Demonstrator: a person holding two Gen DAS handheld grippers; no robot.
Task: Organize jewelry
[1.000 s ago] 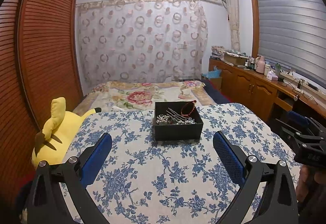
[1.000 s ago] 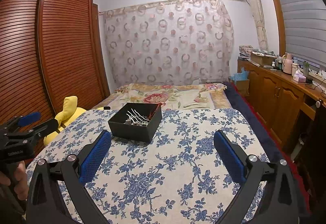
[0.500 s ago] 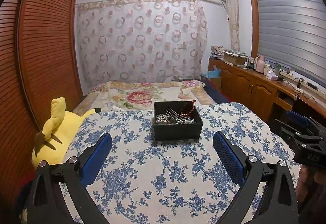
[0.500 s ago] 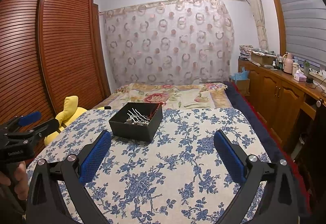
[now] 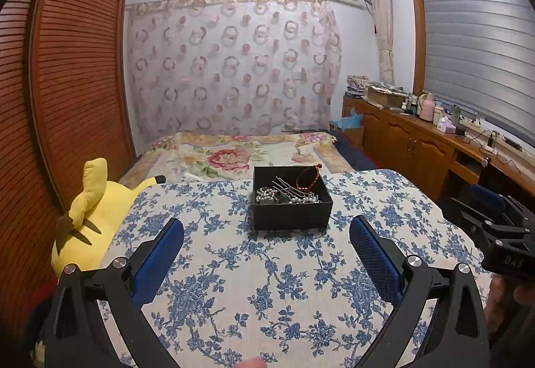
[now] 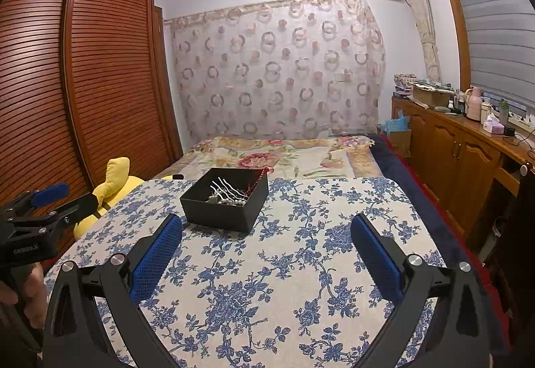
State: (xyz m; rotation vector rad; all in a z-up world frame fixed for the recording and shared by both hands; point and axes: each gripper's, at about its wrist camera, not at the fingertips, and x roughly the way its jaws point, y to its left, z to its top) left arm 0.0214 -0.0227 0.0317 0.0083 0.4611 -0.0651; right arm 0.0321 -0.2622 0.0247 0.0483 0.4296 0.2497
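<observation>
Left wrist: black box (image 5: 292,202) (jewelry inside) ahead of both spread, empty hand-held grippers (image 5: 266,242).

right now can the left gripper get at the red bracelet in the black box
Probably yes: the left gripper is open, the black box sits lidless straight ahead, only bare tablecloth between. The red bracelet leans on its far wall, above the tangle.

Matt black box (image 5: 291,215) on a blue-floral cloth table cover (image 5: 267,284); plush yellow toy (image 5: 90,220); louvred wooden wardrobe doors (image 5: 77,67).
</observation>
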